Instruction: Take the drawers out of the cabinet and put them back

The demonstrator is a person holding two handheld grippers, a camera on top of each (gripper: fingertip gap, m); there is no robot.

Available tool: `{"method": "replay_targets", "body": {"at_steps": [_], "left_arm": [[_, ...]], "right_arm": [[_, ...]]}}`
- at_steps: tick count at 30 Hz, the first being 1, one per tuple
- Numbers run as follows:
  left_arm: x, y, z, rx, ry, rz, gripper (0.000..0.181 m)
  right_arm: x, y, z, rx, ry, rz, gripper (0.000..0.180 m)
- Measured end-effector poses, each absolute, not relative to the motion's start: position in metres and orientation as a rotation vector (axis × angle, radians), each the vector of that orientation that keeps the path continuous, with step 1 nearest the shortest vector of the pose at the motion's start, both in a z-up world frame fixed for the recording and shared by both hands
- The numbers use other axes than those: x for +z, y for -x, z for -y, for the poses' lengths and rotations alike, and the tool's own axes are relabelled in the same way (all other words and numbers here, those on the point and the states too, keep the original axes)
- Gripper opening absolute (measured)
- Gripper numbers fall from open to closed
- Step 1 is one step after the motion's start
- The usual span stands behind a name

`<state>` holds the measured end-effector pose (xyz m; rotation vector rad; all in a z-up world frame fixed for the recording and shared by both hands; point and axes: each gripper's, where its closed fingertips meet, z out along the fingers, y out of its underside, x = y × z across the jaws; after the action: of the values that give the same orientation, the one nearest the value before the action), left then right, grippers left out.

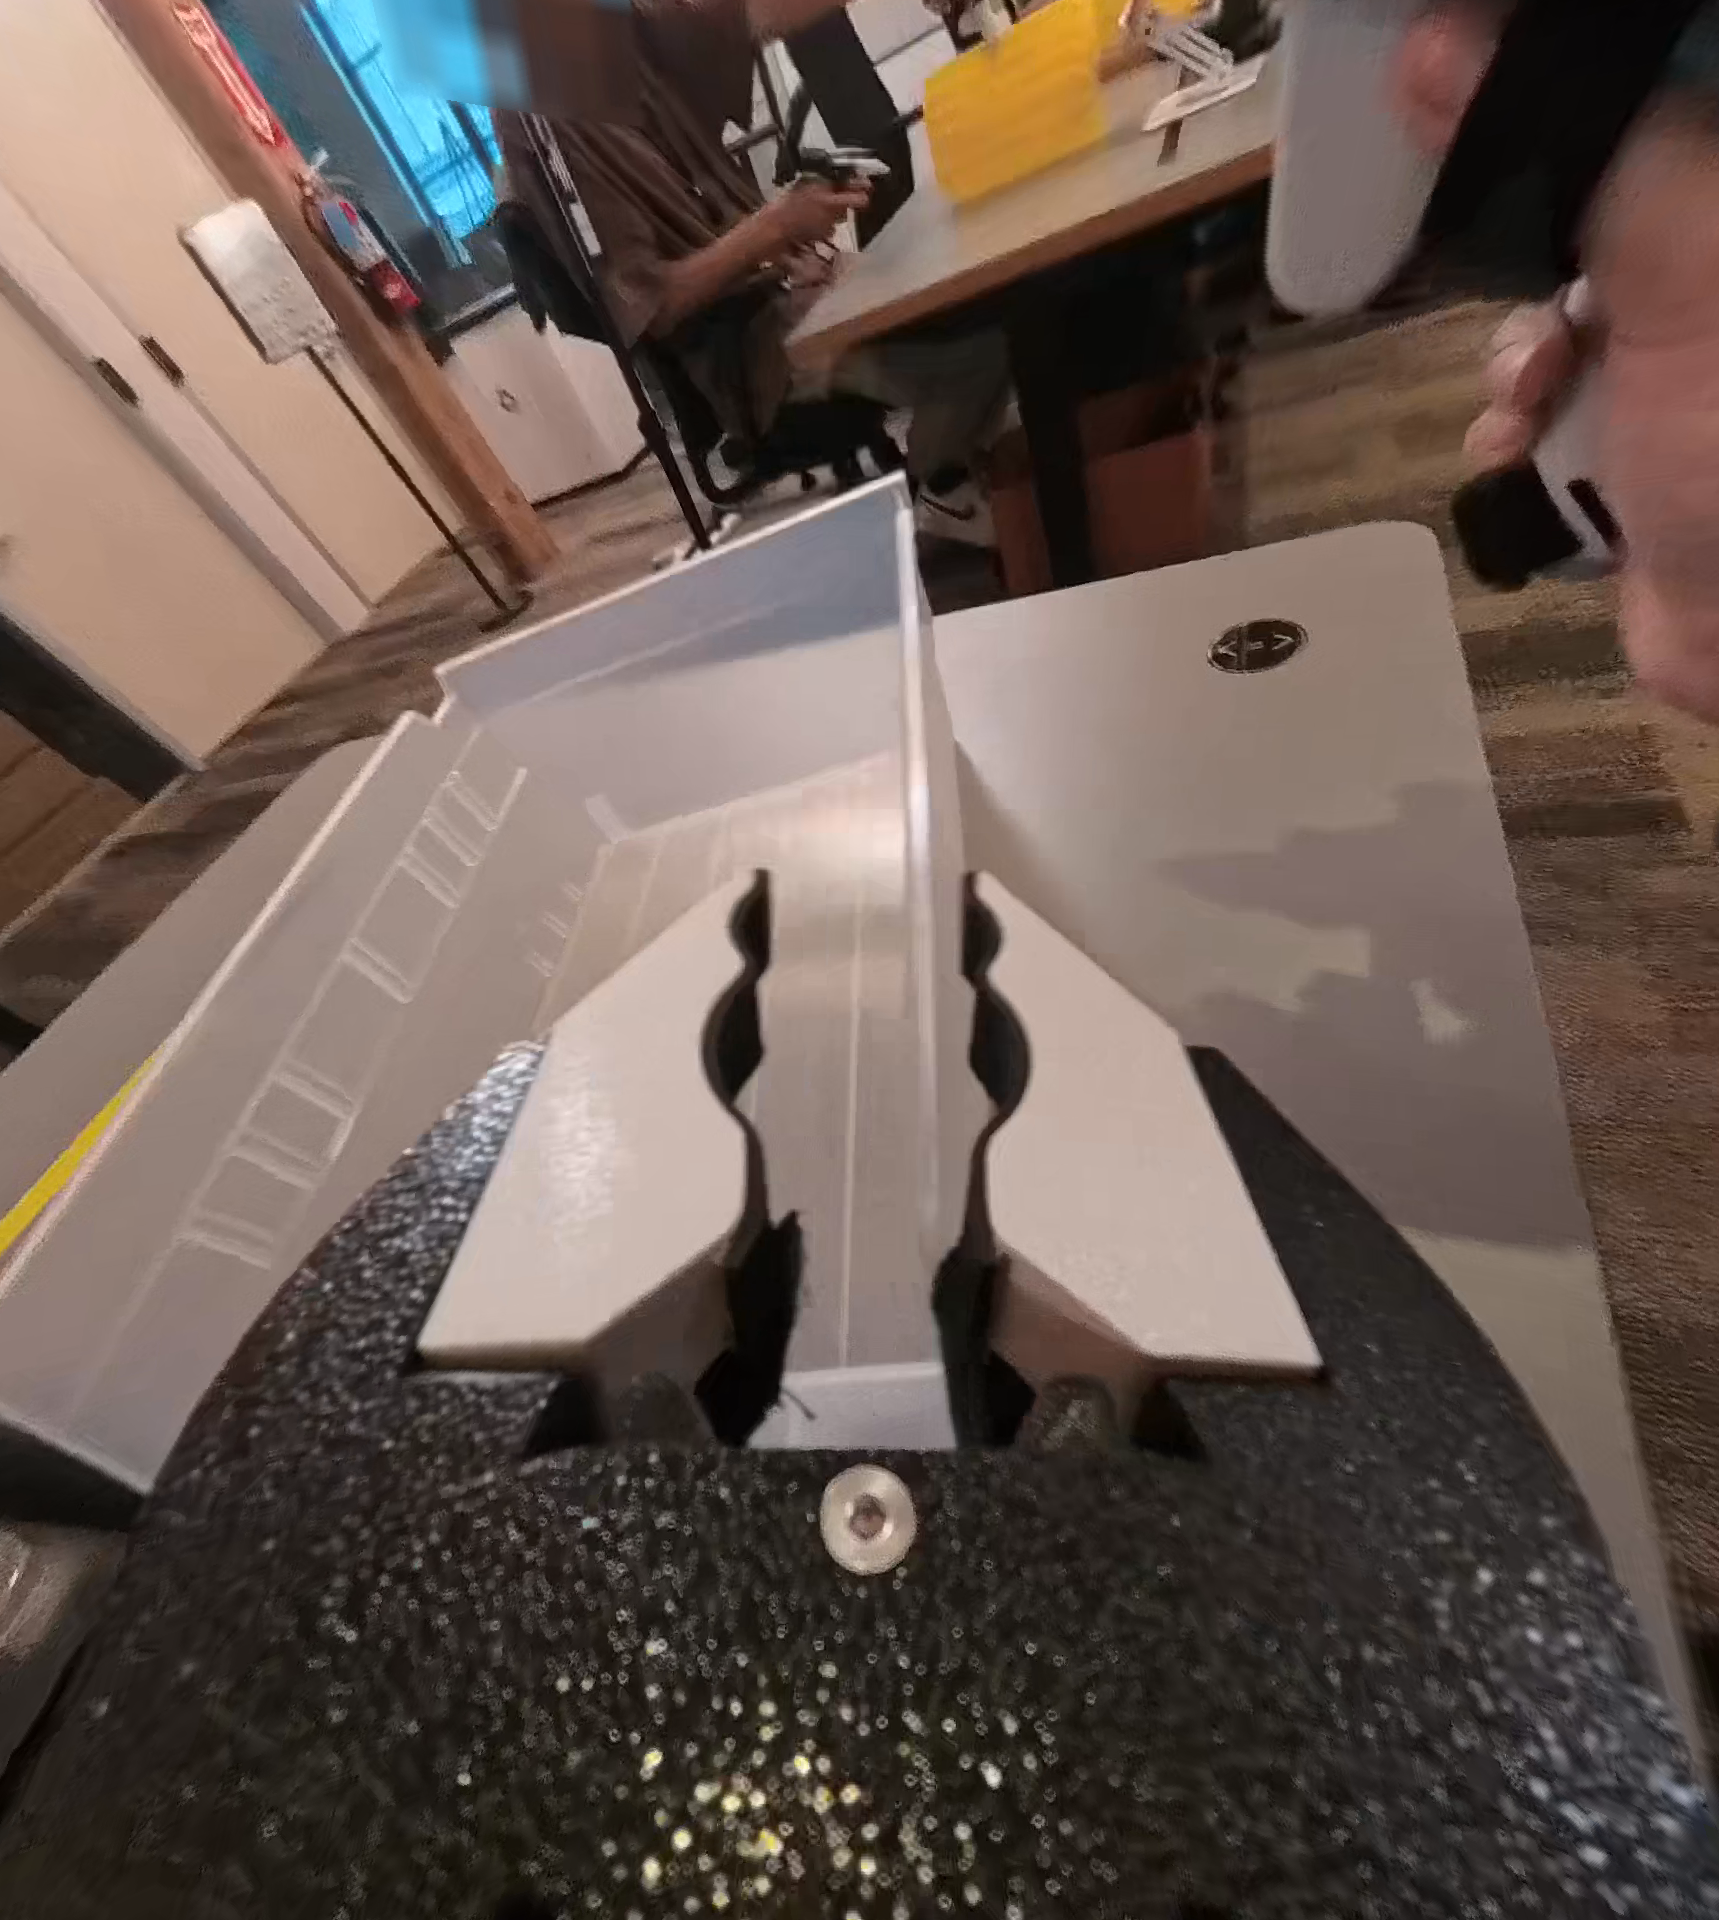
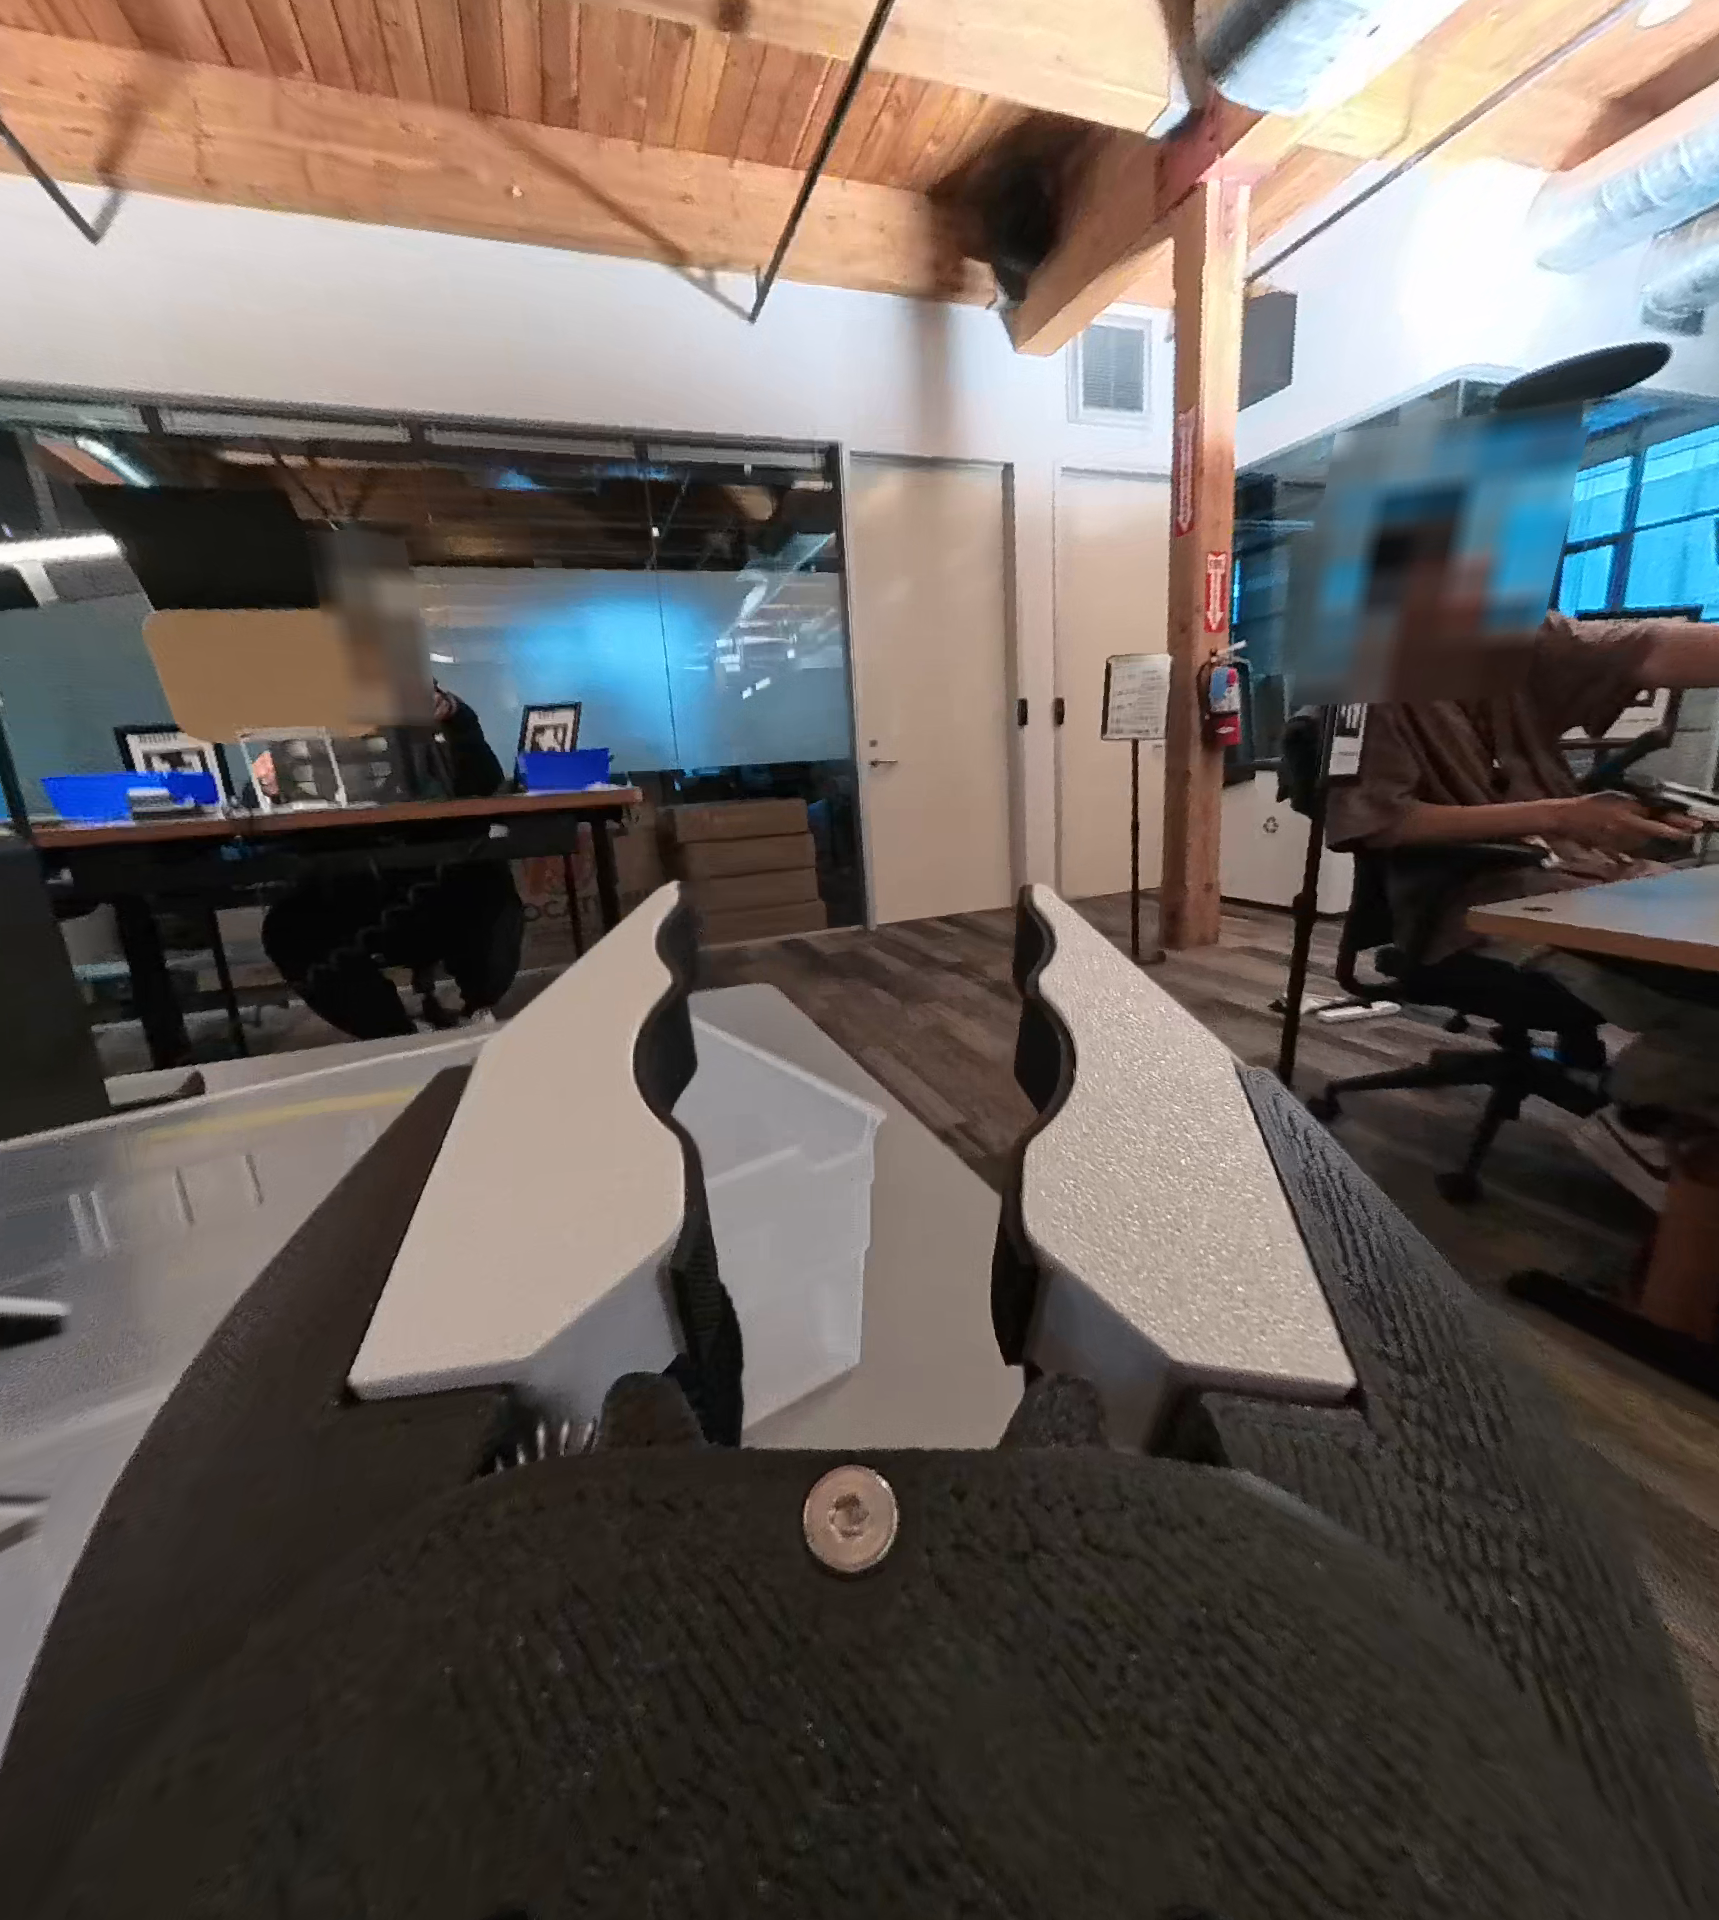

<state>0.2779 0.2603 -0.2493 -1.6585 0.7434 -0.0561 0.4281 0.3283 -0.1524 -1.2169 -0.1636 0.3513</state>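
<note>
A translucent white drawer (image 1: pixel 626 727) lies tilted in front of my left gripper (image 1: pixel 865 894). The gripper straddles the drawer's near right corner. Its jaws are narrowed on the near rim, and the right side wall runs out between them. The drawer's far end reaches past the edge of a white table (image 1: pixel 1250 831). A pale surface with a yellow stripe (image 1: pixel 13 1236), probably the cabinet, lies under the drawer at the lower left. My right gripper (image 2: pixel 850 914) is open and empty, held above the table (image 2: pixel 928 1247). The drawer (image 2: pixel 782 1132) shows below and between its fingers.
The hand holding the right gripper (image 1: pixel 1613 468) hangs blurred over the table's far right corner. A seated person (image 2: pixel 1478 810) works at a wooden desk (image 2: pixel 1665 925) to the right. Another sits at a desk (image 2: pixel 335 821) with blue bins at the back left. Wood floor (image 2: pixel 917 997) lies beyond.
</note>
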Motion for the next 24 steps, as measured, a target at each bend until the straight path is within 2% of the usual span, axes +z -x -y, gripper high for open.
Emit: {"method": "replay_targets", "body": {"at_steps": [4, 5, 9, 12, 16, 18, 21, 24], "left_arm": [[-0.217, -0.297, -0.199, -0.274, 1.733, -0.818, 0.068], [-0.201, -0.294, -0.179, -0.286, 1.698, -0.833, 0.071], [-0.159, -0.227, -0.112, -0.141, 1.62, -0.722, 0.075], [-0.151, -0.163, -0.056, -0.17, 1.676, -0.511, 0.069], [-0.152, -0.055, 0.01, 0.047, 1.665, -0.165, 0.069], [-0.162, -0.009, 0.042, 0.159, 1.662, -0.006, 0.072], [-0.184, 0.023, 0.075, 0.202, 1.679, 0.123, 0.074], [-0.204, 0.03, 0.083, 0.233, 1.717, 0.135, 0.091]], "right_arm": [[-0.171, -0.416, -0.338, 0.246, 1.325, 0.232, 0.067], [-0.171, -0.412, -0.338, 0.236, 1.322, 0.247, 0.069], [-0.166, -0.395, -0.33, 0.229, 1.285, 0.284, 0.072], [-0.172, -0.39, -0.329, 0.106, 1.307, 0.334, 0.072], [-0.168, -0.38, -0.318, 0.042, 1.265, 0.351, 0.077], [-0.163, -0.372, -0.311, 0.041, 1.227, 0.328, 0.092], [-0.151, -0.355, -0.297, 0.06, 1.11, 0.313, 0.105], [-0.148, -0.337, -0.28, 0.113, 1.072, 0.356, 0.114]]}}
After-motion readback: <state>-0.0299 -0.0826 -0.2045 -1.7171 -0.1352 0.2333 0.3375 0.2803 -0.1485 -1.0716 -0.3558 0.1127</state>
